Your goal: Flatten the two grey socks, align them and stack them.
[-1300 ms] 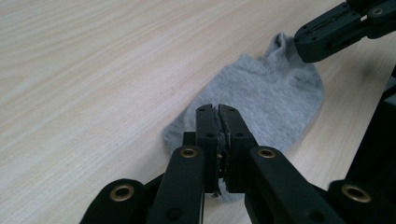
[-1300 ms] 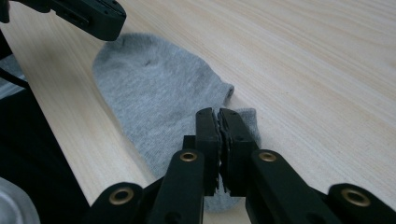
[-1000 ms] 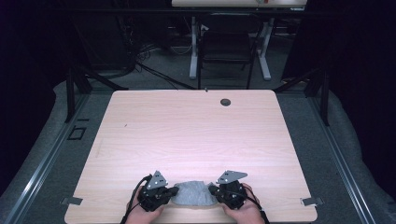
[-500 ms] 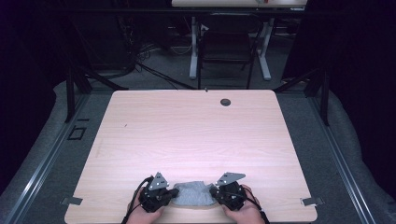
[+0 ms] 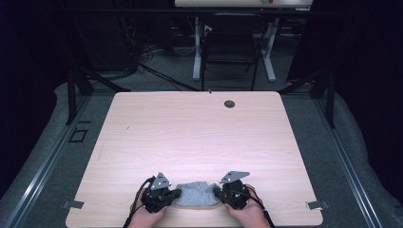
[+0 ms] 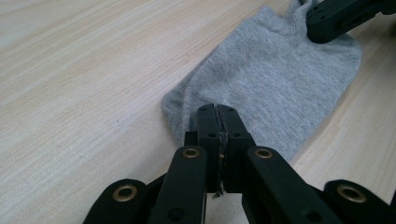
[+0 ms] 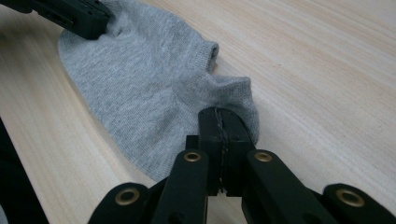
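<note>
While both grippers crowd the near edge of the table [image 5: 142,142], nearly all of the light wood top beyond them lies bare, out to the far edge where a small dark round grommet [image 5: 229,103] sits. So lots of room forward and to both sides, hardly any toward the person. Around the table it's grey floor, with a chair [image 5: 230,47] and white desk legs back in the dark.

The grey sock [image 5: 195,194] lies flat on the wood right by that near edge, stretched between the two grippers. In the left gripper view the sock [image 6: 275,88] runs away from the jaws to the other gripper's black tip at the top right; in the right gripper view the sock [image 7: 149,84] has its ribbed cuff folded over by the jaws.

Jaws: the left gripper [image 5: 175,193] is pinched tight, pads together with the sock's edge caught between them. The right gripper [image 5: 216,192] is the same deal, clamped on the cuff end, with no gap showing between the pads.

Pose: both hands come in from the bottom, the left hand [image 5: 145,216] and the right hand [image 5: 247,213] wrapped round the gripper bodies, grippers held low over the table and angled inward toward each other, grey plates on top, cables trailing back toward the person.
</note>
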The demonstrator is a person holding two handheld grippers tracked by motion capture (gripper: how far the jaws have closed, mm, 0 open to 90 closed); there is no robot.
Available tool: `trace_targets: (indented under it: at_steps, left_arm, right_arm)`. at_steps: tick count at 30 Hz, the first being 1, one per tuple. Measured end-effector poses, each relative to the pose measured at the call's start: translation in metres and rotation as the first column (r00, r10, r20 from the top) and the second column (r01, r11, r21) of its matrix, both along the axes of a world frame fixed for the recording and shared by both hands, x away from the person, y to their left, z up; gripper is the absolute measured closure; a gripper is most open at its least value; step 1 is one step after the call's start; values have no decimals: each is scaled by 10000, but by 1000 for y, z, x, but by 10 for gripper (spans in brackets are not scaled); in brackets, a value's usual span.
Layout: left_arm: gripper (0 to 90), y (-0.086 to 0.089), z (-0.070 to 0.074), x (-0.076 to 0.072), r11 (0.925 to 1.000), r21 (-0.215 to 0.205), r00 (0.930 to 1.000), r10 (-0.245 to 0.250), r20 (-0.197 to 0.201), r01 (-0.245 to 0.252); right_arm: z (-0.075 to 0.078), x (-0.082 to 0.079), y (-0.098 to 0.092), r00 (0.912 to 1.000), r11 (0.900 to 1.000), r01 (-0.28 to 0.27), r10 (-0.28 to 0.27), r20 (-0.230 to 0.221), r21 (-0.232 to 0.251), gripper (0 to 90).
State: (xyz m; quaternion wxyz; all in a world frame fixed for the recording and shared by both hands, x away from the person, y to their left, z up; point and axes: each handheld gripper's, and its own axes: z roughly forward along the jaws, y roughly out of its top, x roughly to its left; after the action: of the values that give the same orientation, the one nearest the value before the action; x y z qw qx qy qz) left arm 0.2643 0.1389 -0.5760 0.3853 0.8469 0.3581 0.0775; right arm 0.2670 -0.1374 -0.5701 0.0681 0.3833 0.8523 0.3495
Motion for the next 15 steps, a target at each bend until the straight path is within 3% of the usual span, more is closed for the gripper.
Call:
trace_targets:
  at_steps: [15]
  left_arm:
    - [895, 1, -2, 10, 9992, -208, 9994, 329, 91, -327]
  right_arm:
    - [-2, 15, 0, 9998, 9994, 207, -209, 46, 285, 893]
